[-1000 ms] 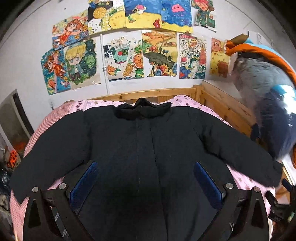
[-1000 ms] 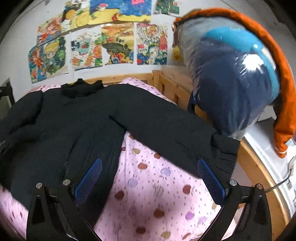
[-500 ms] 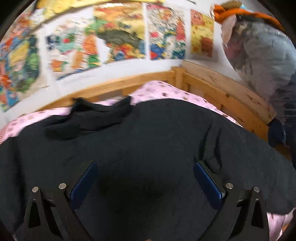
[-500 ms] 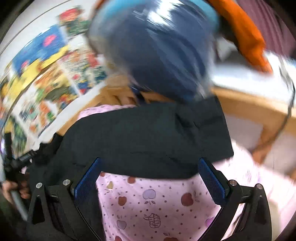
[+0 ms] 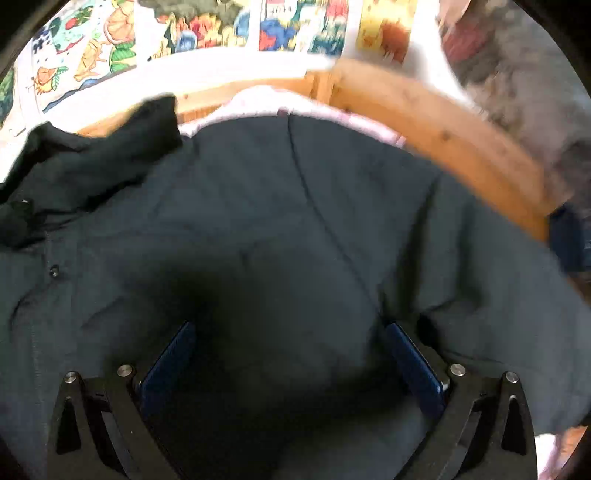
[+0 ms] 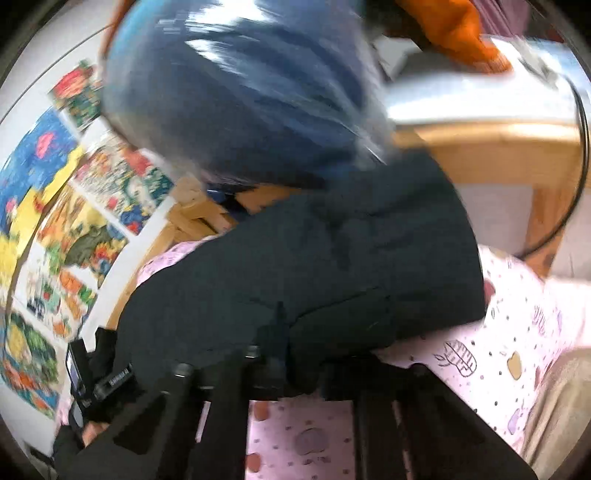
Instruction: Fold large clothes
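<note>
A large black jacket [image 5: 277, 229] lies spread on a bed with a pink spotted sheet [image 6: 517, 332]. Its collar [image 5: 110, 155] is at the upper left in the left wrist view. My left gripper [image 5: 291, 354] is open, its blue pads pressed down onto the jacket's chest by the right shoulder seam. In the right wrist view my right gripper [image 6: 284, 365] has its jaws close together on the lower edge of the jacket's sleeve [image 6: 314, 266]. The view is blurred.
The wooden bed frame [image 5: 443, 140] runs along the far and right sides. Colourful drawings [image 5: 221, 26] hang on the wall. A bundle of blue, grey and orange clothing [image 6: 240, 92] hangs over the bed's right corner. The other hand-held gripper [image 6: 88, 376] shows at the lower left.
My left gripper has moved forward and down onto the jacket. My right gripper has swung right to the sleeve and closed from wide open onto its edge.
</note>
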